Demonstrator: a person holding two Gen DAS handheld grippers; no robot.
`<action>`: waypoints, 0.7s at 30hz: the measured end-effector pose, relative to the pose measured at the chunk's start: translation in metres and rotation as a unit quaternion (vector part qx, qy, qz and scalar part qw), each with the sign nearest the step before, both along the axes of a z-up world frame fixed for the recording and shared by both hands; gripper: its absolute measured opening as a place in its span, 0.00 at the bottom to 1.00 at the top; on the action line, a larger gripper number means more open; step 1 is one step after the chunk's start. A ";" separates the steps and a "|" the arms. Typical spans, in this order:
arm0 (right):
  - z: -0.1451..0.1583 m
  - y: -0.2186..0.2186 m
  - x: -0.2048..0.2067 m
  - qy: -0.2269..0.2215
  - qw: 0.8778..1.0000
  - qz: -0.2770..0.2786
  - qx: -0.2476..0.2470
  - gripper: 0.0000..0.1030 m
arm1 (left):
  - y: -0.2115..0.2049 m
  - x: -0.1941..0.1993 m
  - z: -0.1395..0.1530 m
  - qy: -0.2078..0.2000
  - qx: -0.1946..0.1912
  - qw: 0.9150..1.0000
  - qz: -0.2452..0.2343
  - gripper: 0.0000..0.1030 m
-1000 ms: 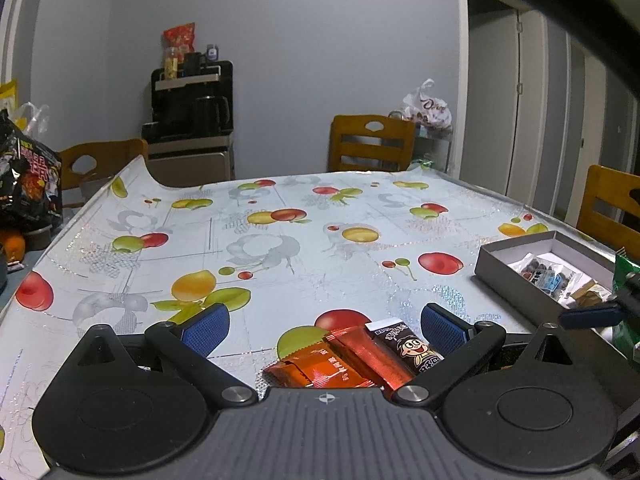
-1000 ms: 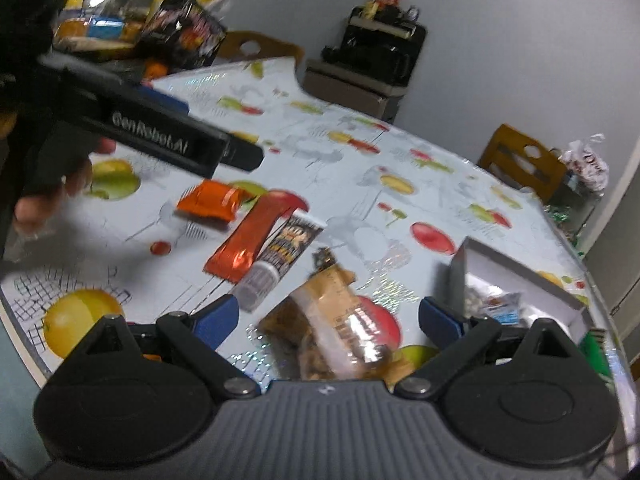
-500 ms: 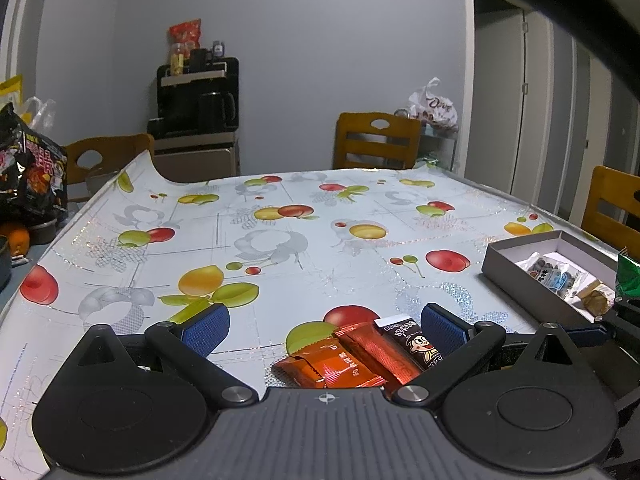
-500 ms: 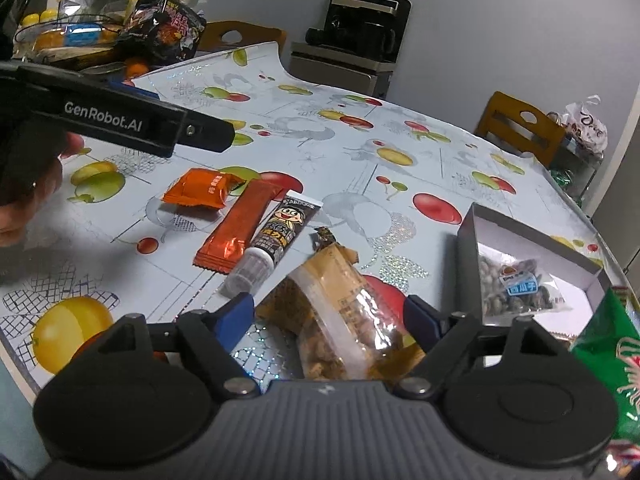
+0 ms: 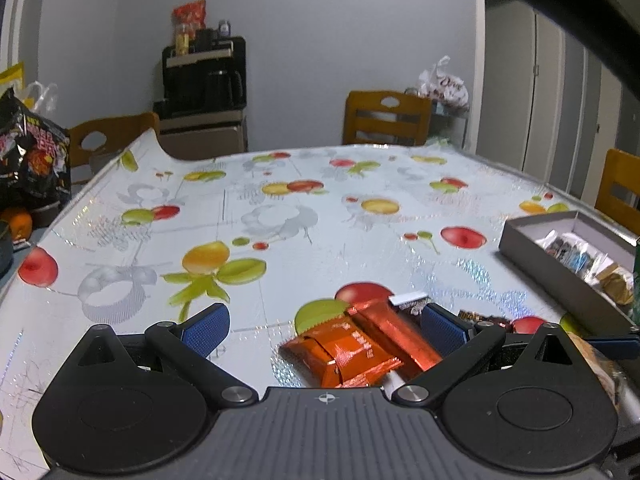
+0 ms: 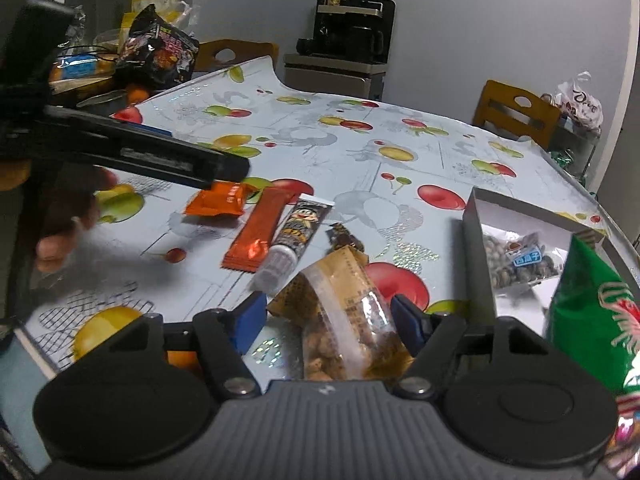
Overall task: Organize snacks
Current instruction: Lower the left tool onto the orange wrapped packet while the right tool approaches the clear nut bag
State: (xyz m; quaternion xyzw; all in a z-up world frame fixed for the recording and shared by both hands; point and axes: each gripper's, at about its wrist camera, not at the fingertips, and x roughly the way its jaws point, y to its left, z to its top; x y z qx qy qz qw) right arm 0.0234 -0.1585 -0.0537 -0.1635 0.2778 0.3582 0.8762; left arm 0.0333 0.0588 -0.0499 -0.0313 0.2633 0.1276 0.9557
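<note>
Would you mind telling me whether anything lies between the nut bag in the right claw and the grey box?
Nothing visible does: the nut bag sits between the closing right claw pads, and bare tablecloth leads to the grey box.

A home dining room: fruit-print tablecloth [image 5: 320, 216], wooden chairs [image 5: 386, 118], coffee machine [image 6: 352, 34].

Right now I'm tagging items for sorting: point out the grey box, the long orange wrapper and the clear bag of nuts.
grey box [image 6: 478, 256]: right wrist view, its near side wall.
long orange wrapper [image 6: 260, 232]: right wrist view, middle of the pack.
clear bag of nuts [image 6: 352, 332]: right wrist view, its see-through middle.
</note>
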 end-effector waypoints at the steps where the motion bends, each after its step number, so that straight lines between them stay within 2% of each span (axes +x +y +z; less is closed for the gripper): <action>1: 0.000 0.000 -0.003 -0.001 1.000 0.003 -0.001 0.66 | 0.000 0.002 -0.002 0.005 -0.001 1.000 -0.002 1.00; 5: -0.001 0.001 -0.011 -0.005 1.000 0.013 -0.002 0.66 | -0.001 0.012 -0.009 0.035 0.008 0.999 0.018 1.00; 10: -0.001 0.000 -0.015 -0.008 1.000 0.019 -0.003 0.66 | 0.009 0.016 -0.016 0.063 -0.003 0.996 0.056 1.00; 18: -0.002 0.000 -0.013 -0.007 1.000 0.020 0.000 0.66 | 0.014 0.020 -0.021 0.080 -0.014 0.994 0.074 1.00; 21: -0.002 0.000 -0.013 -0.007 1.000 0.020 -0.001 0.66 | 0.012 0.022 -0.022 0.084 -0.017 0.994 0.063 1.00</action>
